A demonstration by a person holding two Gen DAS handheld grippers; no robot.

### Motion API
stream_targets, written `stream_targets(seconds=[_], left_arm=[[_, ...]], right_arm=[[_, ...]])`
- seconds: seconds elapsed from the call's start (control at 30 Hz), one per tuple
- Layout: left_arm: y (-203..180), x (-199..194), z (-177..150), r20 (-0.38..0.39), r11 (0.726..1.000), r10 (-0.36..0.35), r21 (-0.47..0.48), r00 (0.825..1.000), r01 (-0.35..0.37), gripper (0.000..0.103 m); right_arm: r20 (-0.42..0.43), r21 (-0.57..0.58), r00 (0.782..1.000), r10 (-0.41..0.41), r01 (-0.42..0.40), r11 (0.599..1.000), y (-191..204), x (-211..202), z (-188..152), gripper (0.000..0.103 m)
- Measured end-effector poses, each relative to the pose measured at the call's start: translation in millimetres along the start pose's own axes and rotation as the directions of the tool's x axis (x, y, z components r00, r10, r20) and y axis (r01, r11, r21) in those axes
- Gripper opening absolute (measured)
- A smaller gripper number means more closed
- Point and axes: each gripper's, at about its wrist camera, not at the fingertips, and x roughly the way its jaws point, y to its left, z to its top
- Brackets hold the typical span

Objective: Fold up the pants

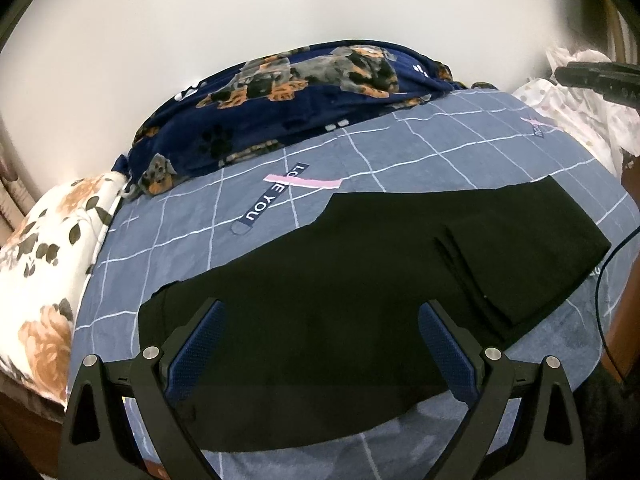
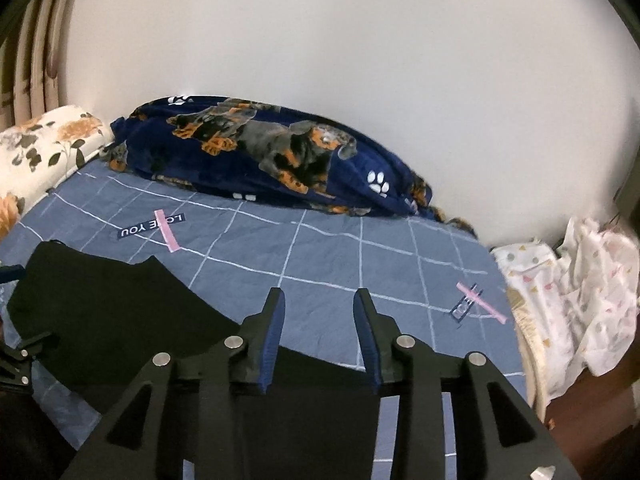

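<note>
Black pants [image 1: 352, 264] lie flat on the blue checked bedsheet [image 1: 192, 240], with a folded layer on top at their right end. My left gripper [image 1: 320, 312] hovers just above the near part of the pants, its blue-padded jaws wide open and empty. In the right wrist view the pants [image 2: 120, 308] lie low and to the left. My right gripper [image 2: 318, 296] is raised over their right end and the sheet [image 2: 320, 248], with its jaws partly open and nothing between them. A black piece at the left edge looks like the left gripper [image 2: 20, 360].
A navy dog-print blanket [image 1: 304, 92] is bunched along the white wall. A floral pillow [image 1: 48, 264] lies at the left end of the bed. White spotted cloth [image 2: 580, 300] is heaped at the right end. A thin cable [image 1: 600, 300] hangs by the bed's right edge.
</note>
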Motion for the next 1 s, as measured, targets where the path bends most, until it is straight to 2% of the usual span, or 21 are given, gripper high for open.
stream_targets(seconds=[0.13, 0.23, 0.3, 0.47, 0.67, 1.0], left_arm=[[1, 0, -1, -0.003, 1.000, 0.000, -0.008, 1.000, 0.000, 0.097], [3, 0, -1, -0.002, 1.000, 0.001, -0.011, 1.000, -0.001, 0.097], [5, -1, -1, 0.002, 1.000, 0.003, -0.016, 1.000, -0.003, 0.097], [13, -3, -5, 0.004, 0.999, 0.016, -0.035, 1.000, -0.016, 0.097], [28, -2, -12, -0.016, 0.996, 0.022, -0.085, 1.000, -0.024, 0.097], [51, 0, -19, -0.041, 0.984, 0.021, -0.178, 0.999, -0.028, 0.097]], right_arm=[[0.033, 0.002, 0.999, 0.000, 0.000, 1.000, 7, -8, 7, 0.039], [0.050, 0.020, 0.998, 0.047, -0.048, 0.999, 14, -13, 13, 0.042], [0.051, 0.056, 0.992, 0.118, -0.120, 0.991, 20, -16, 17, 0.044], [0.052, 0.130, 0.949, 0.309, -0.314, 0.941, 39, -24, 32, 0.046], [0.080, 0.090, 0.921, 0.380, -0.387, 0.918, 79, -44, 51, 0.050], [0.121, 0.059, 0.868, 0.482, -0.491, 0.869, 118, -60, 75, 0.055]])
